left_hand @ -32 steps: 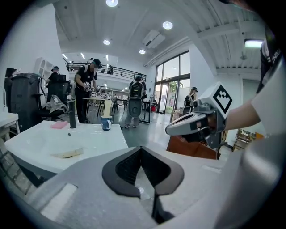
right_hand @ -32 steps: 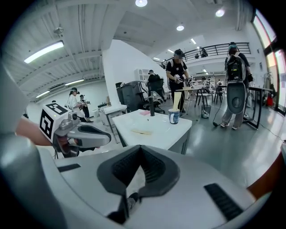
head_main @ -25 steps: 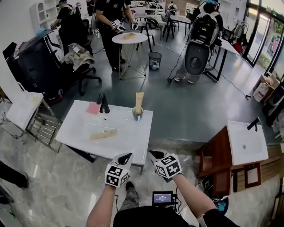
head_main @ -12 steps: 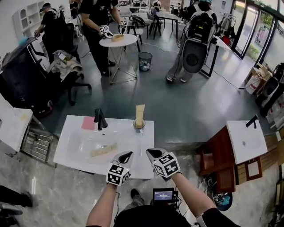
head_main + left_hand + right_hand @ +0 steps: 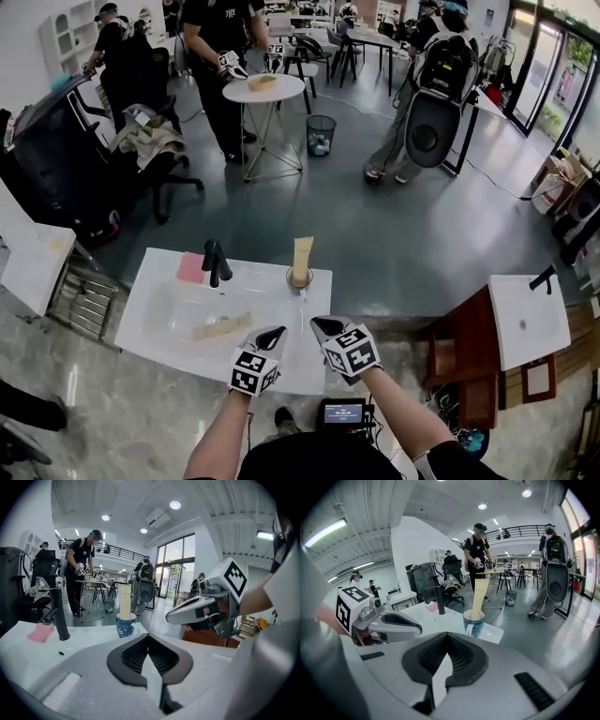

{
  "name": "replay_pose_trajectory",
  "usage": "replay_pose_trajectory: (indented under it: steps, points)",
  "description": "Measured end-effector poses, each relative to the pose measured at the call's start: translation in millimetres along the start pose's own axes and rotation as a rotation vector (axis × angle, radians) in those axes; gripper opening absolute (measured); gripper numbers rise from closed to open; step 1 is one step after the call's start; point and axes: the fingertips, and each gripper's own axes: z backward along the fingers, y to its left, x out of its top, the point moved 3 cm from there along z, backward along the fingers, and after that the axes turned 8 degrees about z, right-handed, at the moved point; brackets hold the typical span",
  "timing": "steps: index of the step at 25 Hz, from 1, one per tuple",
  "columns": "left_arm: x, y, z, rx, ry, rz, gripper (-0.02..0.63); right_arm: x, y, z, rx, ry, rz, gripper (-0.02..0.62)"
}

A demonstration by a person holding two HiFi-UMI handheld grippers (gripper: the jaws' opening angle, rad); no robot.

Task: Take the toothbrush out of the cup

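A blue cup [image 5: 299, 277] stands at the far right edge of the white sink counter [image 5: 281, 366]. A tall cream toothbrush pack [image 5: 303, 253] sticks upright out of it. Both grippers hover side by side over the counter's near edge, well short of the cup. My left gripper [image 5: 273, 334] is shut and holds nothing. So is my right gripper [image 5: 322, 325]. The left gripper view shows its shut jaws [image 5: 149, 637] aimed a little right of the cup [image 5: 125, 626]. In the right gripper view, the cup [image 5: 474, 622] and pack [image 5: 478, 597] stand ahead of the shut jaws [image 5: 448, 634].
A black faucet [image 5: 216, 262] and a pink pad [image 5: 190, 268] are at the counter's far side. A cream bar [image 5: 223, 326] lies in the basin. A second white sink [image 5: 525, 323] on a wooden cabinet stands to the right. Several people, chairs and a round table [image 5: 262, 89] are farther off.
Both grippers have come forward from in front of the counter to over its near edge, and the cup is nearer. Both stay shut.
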Motion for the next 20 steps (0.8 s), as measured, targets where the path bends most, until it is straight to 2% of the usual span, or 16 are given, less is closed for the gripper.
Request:
replay_pose_trajectory:
  steps: [10, 20]
  points:
    - [17.3, -4.8, -14.1, 0.028, -0.028, 0.031, 0.011, 11.8, -18.0, -8.5, 0.048, -0.015, 0.021, 0.009]
    - [16.9, -11.6, -19.1, 0.047, -0.008, 0.017, 0.011, 11.2, -22.6, -5.4, 0.074, -0.026, 0.027, 0.009]
